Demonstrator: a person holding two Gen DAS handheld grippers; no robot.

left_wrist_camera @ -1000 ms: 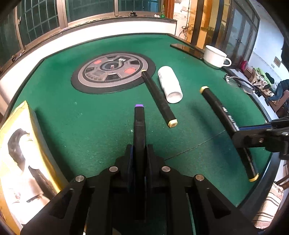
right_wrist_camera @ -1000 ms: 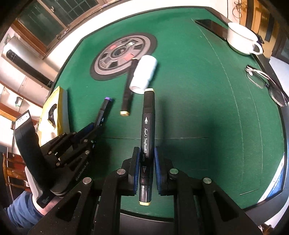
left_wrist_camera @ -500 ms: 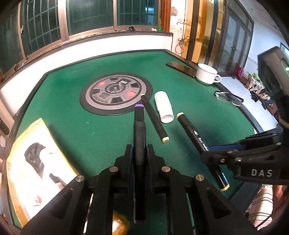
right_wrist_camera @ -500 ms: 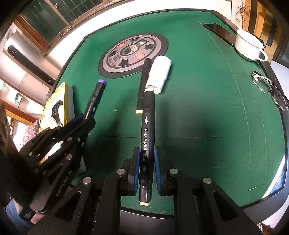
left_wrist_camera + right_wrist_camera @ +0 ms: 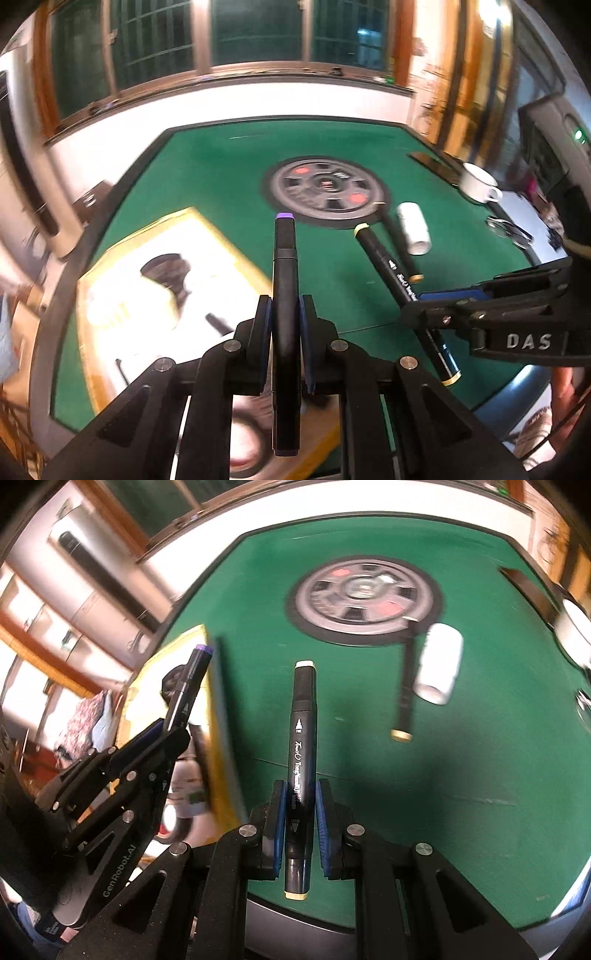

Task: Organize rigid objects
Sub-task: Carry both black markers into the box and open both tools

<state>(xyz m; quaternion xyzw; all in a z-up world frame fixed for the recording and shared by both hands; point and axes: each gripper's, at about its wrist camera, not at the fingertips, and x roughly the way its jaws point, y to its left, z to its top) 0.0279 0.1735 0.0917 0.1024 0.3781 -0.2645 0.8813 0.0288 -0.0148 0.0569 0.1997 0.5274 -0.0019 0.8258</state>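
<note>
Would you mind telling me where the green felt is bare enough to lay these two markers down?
Bare felt lies between the yellow box and the loose black marker, and in the near-right stretch before the table edge. It is crowded around the white bottle, which lies beside that marker near the round centre panel.

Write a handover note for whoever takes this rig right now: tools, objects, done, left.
Left tool: shut on the purple-capped black marker, held above the yellow box.
Right tool: shut on the cream-capped black marker, held above the green felt table.
On the felt: a third black marker with cream caps beside the white cylindrical bottle.
Done: two markers picked up.
Left: place both; collect the rest.
</note>
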